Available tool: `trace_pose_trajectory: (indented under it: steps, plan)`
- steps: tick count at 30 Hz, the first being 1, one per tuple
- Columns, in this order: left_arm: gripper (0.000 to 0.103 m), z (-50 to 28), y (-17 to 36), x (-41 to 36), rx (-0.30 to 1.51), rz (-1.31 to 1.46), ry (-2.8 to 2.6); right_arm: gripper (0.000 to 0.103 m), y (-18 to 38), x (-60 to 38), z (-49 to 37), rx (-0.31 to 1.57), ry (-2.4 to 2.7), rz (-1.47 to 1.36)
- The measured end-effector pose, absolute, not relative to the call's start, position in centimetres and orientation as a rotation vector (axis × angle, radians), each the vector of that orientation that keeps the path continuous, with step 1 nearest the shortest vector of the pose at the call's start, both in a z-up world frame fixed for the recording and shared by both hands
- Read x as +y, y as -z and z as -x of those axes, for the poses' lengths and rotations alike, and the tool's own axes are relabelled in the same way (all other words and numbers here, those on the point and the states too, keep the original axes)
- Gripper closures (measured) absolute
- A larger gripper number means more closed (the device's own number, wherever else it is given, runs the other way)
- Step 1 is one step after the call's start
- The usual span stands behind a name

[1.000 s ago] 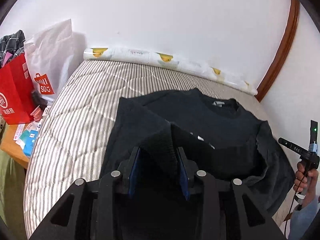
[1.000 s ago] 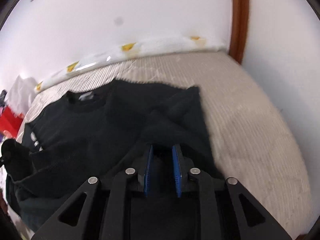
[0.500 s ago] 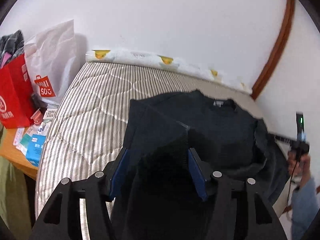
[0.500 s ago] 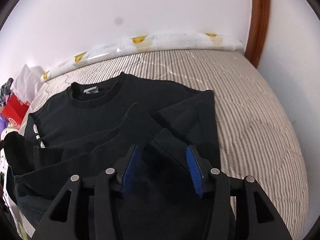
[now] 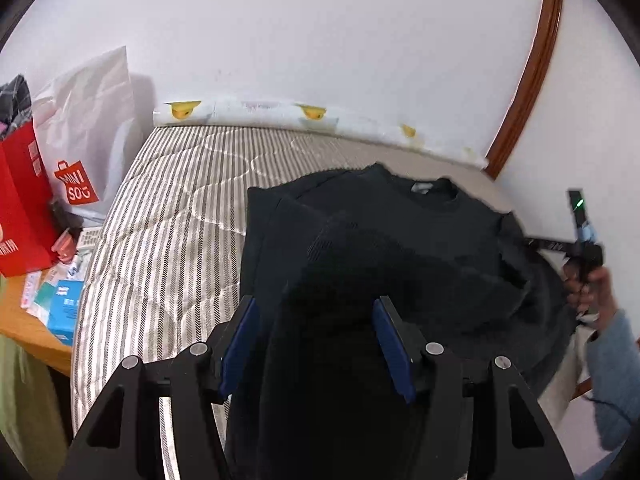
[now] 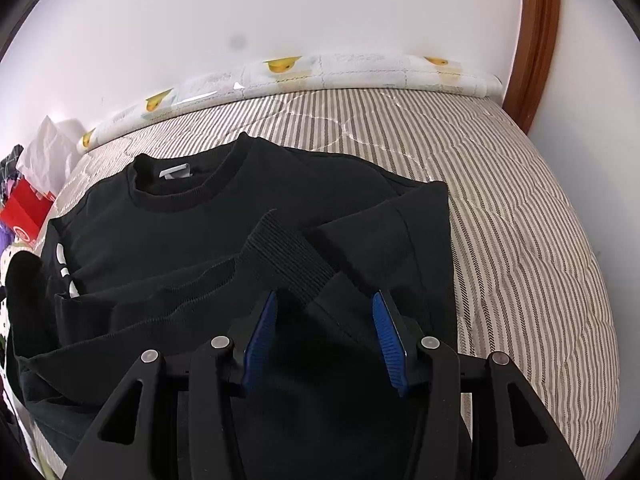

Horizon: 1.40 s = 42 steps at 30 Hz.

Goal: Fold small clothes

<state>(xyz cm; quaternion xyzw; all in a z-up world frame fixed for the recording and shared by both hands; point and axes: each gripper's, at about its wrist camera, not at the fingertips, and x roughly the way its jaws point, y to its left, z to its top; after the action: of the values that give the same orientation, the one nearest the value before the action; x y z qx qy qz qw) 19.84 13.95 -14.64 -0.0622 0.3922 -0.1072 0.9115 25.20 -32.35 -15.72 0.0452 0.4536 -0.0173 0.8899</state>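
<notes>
Sweater (image 6: 208, 232) on mattress (image 6: 520, 240)

The right tongs (image 6: 324, 334) stand open over a black sweater's (image 6: 192, 232) ribbed cuff (image 6: 288, 256) on the striped mattress (image 6: 520, 240).

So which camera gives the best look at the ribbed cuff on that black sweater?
The right wrist view: the ribbed cuff lies sharp and unobstructed on the black sweater, just ahead of the blue pads. In the left wrist view a cuff is only a dark, blurry shape.
</notes>
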Motion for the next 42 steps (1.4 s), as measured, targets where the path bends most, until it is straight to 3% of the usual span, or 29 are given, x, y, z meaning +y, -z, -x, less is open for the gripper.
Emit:
trace_pose_trajectory:
  steps: [10,11,12,14,17,19,29,42]
  plan:
    - [0.047,-25.6,15.8,10.9,0.896,0.02,0.276,0.054,16.4,-32.4,-26.3,0.959,-0.001,-0.106]
    - [0.052,-25.9,16.0,10.7,0.909,0.029,0.285,0.054,16.5,-32.5,-26.5,0.961,-0.006,-0.112]
    - [0.072,-26.2,16.1,10.6,0.917,0.031,0.282,0.056,16.6,-32.5,-26.5,0.961,-0.011,-0.113]
    - [0.096,-26.3,15.9,10.4,0.907,0.009,0.246,0.069,16.6,-32.3,-26.6,0.957,-0.014,-0.091]
    - [0.096,-26.4,15.1,11.7,0.877,0.094,0.234,0.085,15.7,-32.4,-25.8,0.908,-0.039,-0.071]
    - [0.096,-26.4,14.6,12.7,0.858,0.144,0.214,0.087,14.6,-33.2,-25.0,0.845,-0.044,-0.096]
    - [0.097,-28.2,13.4,12.5,0.757,0.188,0.073,0.089,11.7,-37.0,-24.8,0.66,0.007,-0.254]
    - [0.097,-30.8,16.3,11.6,0.847,0.171,0.006,0.089,17.1,-38.1,-28.5,0.812,0.082,-0.287]
